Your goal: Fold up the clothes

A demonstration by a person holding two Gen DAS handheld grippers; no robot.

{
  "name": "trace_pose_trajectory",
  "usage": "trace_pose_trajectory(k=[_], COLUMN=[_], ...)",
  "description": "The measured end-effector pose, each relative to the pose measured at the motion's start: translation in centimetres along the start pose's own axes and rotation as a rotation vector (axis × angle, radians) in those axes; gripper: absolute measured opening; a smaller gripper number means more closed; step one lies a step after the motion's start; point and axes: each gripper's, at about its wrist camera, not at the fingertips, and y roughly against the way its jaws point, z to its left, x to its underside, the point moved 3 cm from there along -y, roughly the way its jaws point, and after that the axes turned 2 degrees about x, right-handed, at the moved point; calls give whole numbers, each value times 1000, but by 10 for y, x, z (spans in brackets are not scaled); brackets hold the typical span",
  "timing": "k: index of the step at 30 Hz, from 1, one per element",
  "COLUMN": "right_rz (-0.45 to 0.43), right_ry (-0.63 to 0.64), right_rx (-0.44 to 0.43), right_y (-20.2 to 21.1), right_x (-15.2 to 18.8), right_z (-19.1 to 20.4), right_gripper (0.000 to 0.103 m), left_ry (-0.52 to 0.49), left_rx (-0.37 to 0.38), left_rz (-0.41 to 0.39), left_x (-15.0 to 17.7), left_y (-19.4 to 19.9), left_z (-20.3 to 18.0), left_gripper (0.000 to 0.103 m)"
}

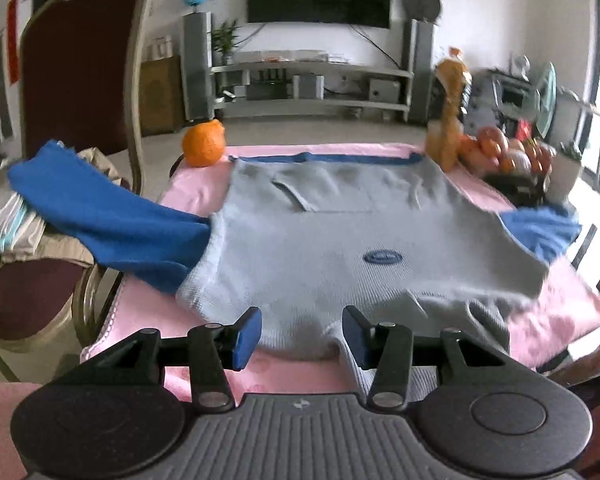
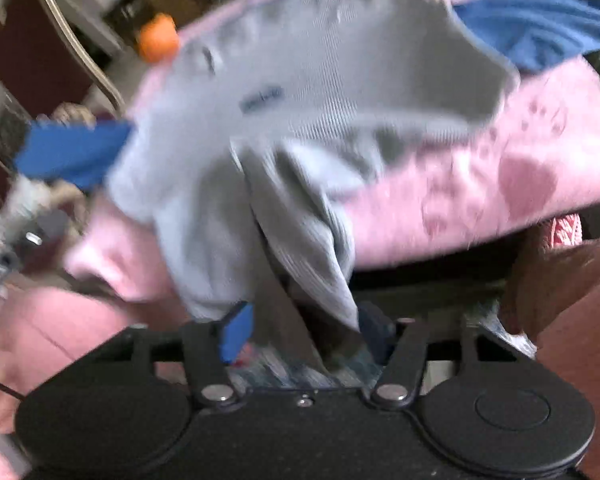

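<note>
On the left, a chair (image 1: 80,80) stands by the worktop's left edge with a pile of clothes (image 1: 16,220) on its seat, maybe waiting for folding. One blue sleeve (image 1: 112,216) of the grey sweater (image 1: 320,224) hangs off that left edge toward the chair. An orange (image 1: 203,143) sits at the far left corner. The sweater lies spread flat on the pink cloth (image 1: 556,320) that covers the worktop (image 1: 172,168), so it is ready to be folded. Its near end bunches up at the near edge.

The left tongs (image 1: 302,338) are open with nothing pinched between the pads; the sweater's near end lies just beyond them. The right tongs (image 2: 304,334) have a fold of the sweater hanging between the pads, but the picture is blurry, so I cannot tell if they squeeze it. On the far right corner sits a pile of fruit (image 1: 504,152).
</note>
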Motion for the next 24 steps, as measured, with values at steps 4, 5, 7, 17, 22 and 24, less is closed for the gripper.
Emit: trace_pose_trajectory(k=[4,5,7,17,22,24], right_rz=[32,32,37,164,169,168], right_ry=[90,122,157,344,371,381], right_rx=[101,106,88,51,-11,13], right_y=[-24,-28,-35,-81,-73,-74], right_x=[1,1,2,16,25,28], right_z=[5,7,10,28,54,59], right_gripper=[55,59,62,5,56,68], left_ry=[4,9,28,59,51,50], left_rx=[7,9,10,18,25,28], left_rz=[2,3,13,33,47,47], left_x=[3,3,4,6,6,6], left_y=[1,2,-1,-5,-9,-9], left_z=[2,4,7,12,10,9], left_gripper=[47,47,47,47,47,47])
